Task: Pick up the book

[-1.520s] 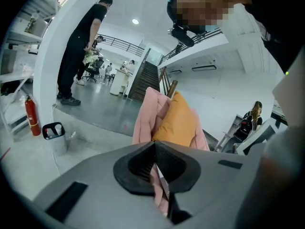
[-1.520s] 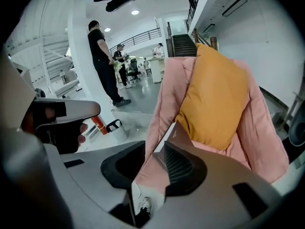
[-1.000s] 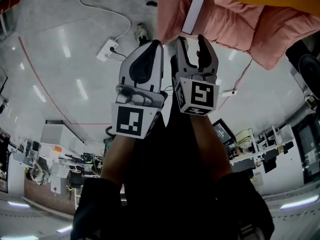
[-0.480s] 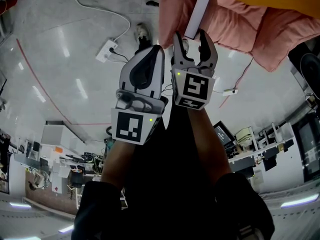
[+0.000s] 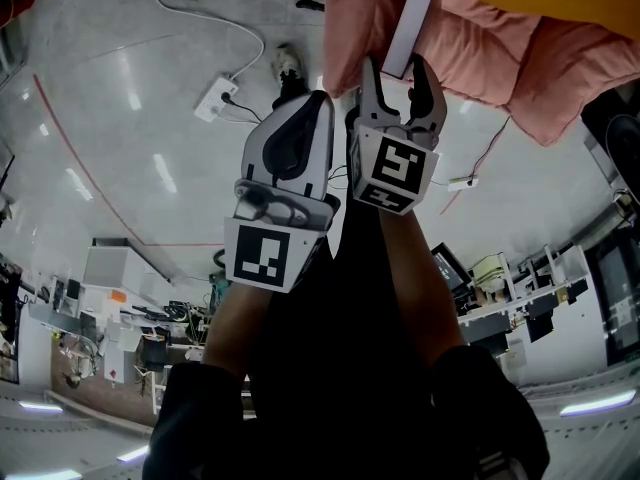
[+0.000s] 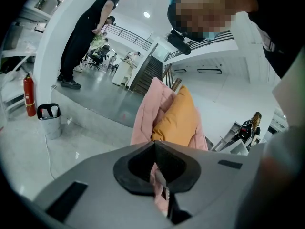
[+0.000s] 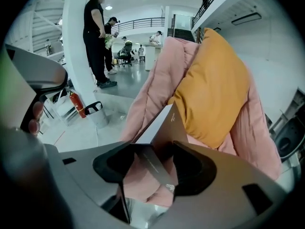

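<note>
A thin book with a white cover [image 5: 412,20] leans on edge against a pink quilt [image 5: 480,38]. Its lower end reaches down between the fingers of my right gripper [image 5: 400,83]. Those jaws have just been opening and stand wide, one either side of the book [image 7: 159,128], with gaps beside it. My left gripper [image 5: 318,103] hangs just left of the right one, fingers together and holding nothing. An orange pillow [image 7: 214,89] lies on the quilt [image 7: 162,80] behind the book.
A white power strip [image 5: 216,99] and its cable [image 5: 200,18] lie on the glossy grey floor to the left. A shoe [image 5: 285,63] sits near the quilt's edge. Two people [image 7: 97,37] stand far off by a white pillar, near a fire extinguisher [image 6: 29,95] and a bin [image 6: 49,119].
My right gripper has moved toward the quilt, and the book's lower end now sits between its jaws, which have spread wider. The left gripper has stayed where it was.
</note>
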`<action>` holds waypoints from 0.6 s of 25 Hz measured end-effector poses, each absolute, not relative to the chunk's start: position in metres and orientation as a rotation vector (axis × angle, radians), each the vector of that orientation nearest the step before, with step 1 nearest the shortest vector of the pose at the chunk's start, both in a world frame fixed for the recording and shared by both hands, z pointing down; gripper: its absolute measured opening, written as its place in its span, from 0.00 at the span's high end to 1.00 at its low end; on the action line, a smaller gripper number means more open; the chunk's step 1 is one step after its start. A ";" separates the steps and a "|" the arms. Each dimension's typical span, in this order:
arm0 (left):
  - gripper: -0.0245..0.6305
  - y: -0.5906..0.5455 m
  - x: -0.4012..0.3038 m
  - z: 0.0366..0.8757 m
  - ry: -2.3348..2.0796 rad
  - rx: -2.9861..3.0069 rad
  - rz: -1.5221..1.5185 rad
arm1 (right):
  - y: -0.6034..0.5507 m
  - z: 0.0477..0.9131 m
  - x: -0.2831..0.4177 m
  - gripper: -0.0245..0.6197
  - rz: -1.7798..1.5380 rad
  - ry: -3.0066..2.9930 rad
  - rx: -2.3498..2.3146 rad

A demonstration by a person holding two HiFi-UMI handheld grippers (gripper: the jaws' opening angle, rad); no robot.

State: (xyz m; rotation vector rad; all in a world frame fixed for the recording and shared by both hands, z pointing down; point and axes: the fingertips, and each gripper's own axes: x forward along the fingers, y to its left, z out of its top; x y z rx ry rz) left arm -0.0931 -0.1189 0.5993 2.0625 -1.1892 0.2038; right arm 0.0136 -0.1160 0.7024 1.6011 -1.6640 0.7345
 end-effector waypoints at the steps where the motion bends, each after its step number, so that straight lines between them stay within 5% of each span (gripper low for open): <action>1: 0.95 -0.119 -0.093 0.599 -1.186 2.064 0.203 | -0.116 0.701 0.015 0.57 0.732 -1.660 1.606; 15: 0.95 -0.117 -0.086 0.600 -1.184 2.068 0.194 | -0.111 0.694 0.038 0.64 0.650 -1.684 1.602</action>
